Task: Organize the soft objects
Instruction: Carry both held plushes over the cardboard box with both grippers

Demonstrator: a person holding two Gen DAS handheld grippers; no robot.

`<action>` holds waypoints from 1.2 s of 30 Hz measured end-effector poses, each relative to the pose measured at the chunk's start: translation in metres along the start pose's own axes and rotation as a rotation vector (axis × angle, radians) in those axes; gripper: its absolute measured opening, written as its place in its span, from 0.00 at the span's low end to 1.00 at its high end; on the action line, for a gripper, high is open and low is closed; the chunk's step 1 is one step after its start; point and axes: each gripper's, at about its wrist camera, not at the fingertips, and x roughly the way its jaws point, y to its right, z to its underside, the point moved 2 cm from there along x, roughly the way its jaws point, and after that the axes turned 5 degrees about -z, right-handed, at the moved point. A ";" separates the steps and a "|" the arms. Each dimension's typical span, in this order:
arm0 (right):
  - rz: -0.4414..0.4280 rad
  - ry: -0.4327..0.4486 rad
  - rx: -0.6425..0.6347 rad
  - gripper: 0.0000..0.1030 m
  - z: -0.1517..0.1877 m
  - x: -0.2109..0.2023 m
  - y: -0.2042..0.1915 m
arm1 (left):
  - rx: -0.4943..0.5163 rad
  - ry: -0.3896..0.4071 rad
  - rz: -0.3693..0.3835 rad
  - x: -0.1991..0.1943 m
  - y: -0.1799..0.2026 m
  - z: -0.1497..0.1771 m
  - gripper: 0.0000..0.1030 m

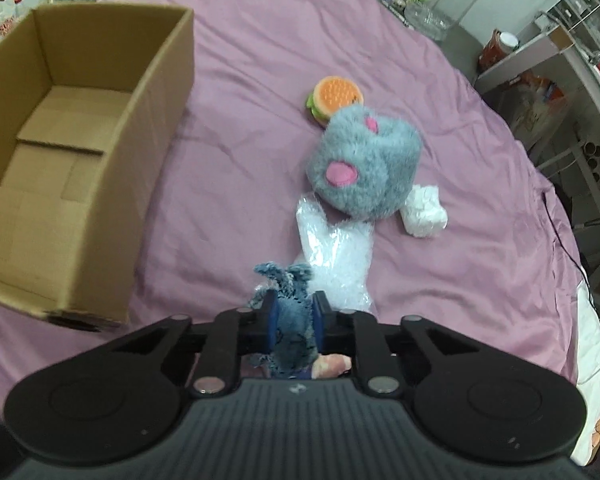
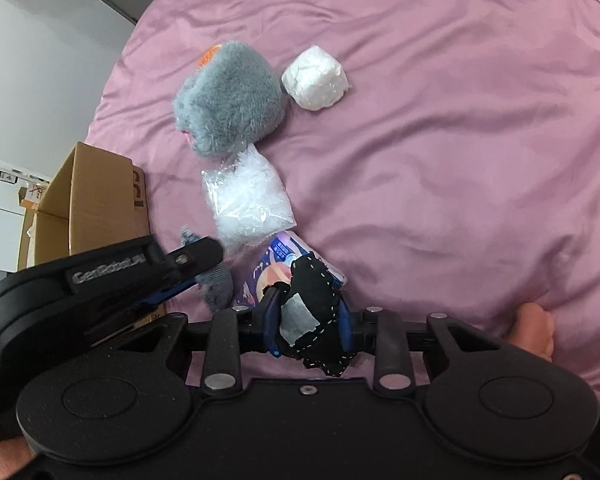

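Rag (image 1: 292,320) pinched in left gripper (image 1: 294,316); black pouch (image 2: 312,312) clamped in right gripper (image 2: 308,316); both limp, light, best held mid-body.

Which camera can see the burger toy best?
The left wrist view. There the burger toy shows its orange bun and green edge, lying behind the grey plush. In the right wrist view the grey plush hides nearly all of it; only an orange sliver peeks out.

Left wrist: low over bed (image 1: 240,60), facing far, box (image 1: 112,120) left | Right wrist: steeper, nearer | Shared: grey plush (image 1: 364,160) (image 2: 232,96), white bag (image 1: 336,256) (image 2: 248,196)
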 end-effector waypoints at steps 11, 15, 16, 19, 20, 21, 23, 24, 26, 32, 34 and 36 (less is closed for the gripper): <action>-0.062 0.110 -0.021 0.29 -0.001 -0.024 -0.009 | 0.028 0.085 0.053 -0.039 -0.009 0.006 0.05; -0.070 0.136 -0.034 0.29 0.000 -0.029 -0.013 | 0.040 0.126 0.061 -0.057 -0.012 0.008 0.05; -0.076 0.144 -0.040 0.29 0.000 -0.030 -0.014 | 0.047 0.137 0.060 -0.062 -0.013 0.009 0.05; -0.121 0.180 -0.058 0.29 0.002 -0.038 -0.017 | 0.046 0.156 0.066 -0.072 -0.017 0.008 0.05; -0.132 0.191 -0.065 0.29 0.003 -0.040 -0.019 | 0.045 0.164 0.071 -0.077 -0.019 0.008 0.05; -0.133 0.199 -0.073 0.29 0.004 -0.042 -0.020 | 0.044 0.175 0.075 -0.081 -0.020 0.007 0.05; -0.138 0.220 -0.102 0.29 0.007 -0.046 -0.026 | 0.042 0.196 0.083 -0.090 -0.022 0.006 0.05; -0.147 0.230 -0.123 0.29 0.008 -0.049 -0.029 | 0.041 0.207 0.091 -0.094 -0.024 0.006 0.05; -0.158 0.245 -0.155 0.29 0.010 -0.053 -0.034 | 0.046 0.233 0.103 -0.104 -0.028 0.005 0.05; -0.209 0.276 -0.216 0.29 0.012 -0.061 -0.050 | 0.038 0.288 0.106 -0.126 -0.046 -0.001 0.05; -0.233 0.292 -0.242 0.29 0.013 -0.063 -0.057 | 0.033 0.309 0.103 -0.132 -0.052 -0.005 0.05; -0.247 0.307 -0.268 0.29 0.013 -0.064 -0.064 | 0.031 0.324 0.083 -0.136 -0.058 -0.009 0.06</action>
